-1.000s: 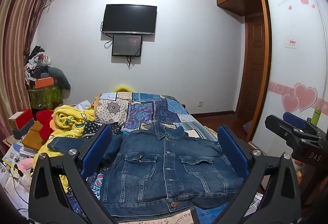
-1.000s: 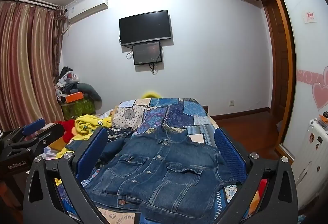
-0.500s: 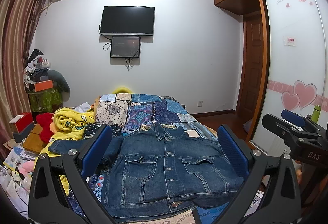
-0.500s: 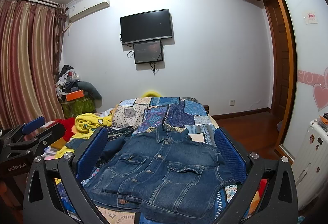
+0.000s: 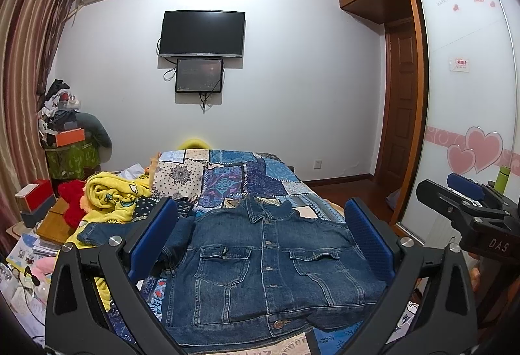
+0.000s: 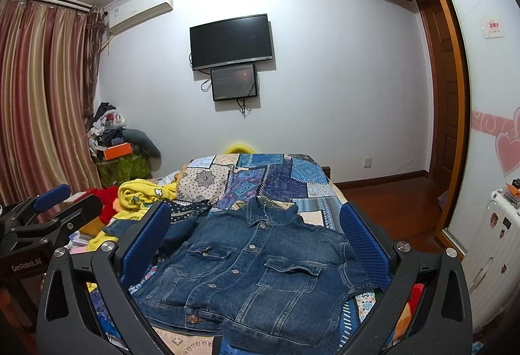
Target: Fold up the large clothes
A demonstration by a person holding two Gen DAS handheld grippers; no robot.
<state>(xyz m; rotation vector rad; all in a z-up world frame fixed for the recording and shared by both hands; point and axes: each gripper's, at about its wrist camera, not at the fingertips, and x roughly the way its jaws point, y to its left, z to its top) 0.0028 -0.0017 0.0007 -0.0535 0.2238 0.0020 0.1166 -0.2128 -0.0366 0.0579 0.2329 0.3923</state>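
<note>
Left wrist view: the left gripper [image 5: 261, 241] hangs spread wide, empty, above a denim jacket [image 5: 269, 270] lying buttoned, front up, on the patchwork bedspread [image 5: 227, 176] — collar at 12 o'clock. Right gripper [image 6: 255, 238] likewise released, nothing held.

You have the jacket [image 5: 266, 270] flat on the bed [image 5: 247, 176] at its near edge, collar toward the far edge, one sleeve [image 5: 107, 233] reaching to the left edge beside the blanket [image 5: 113, 196].
</note>
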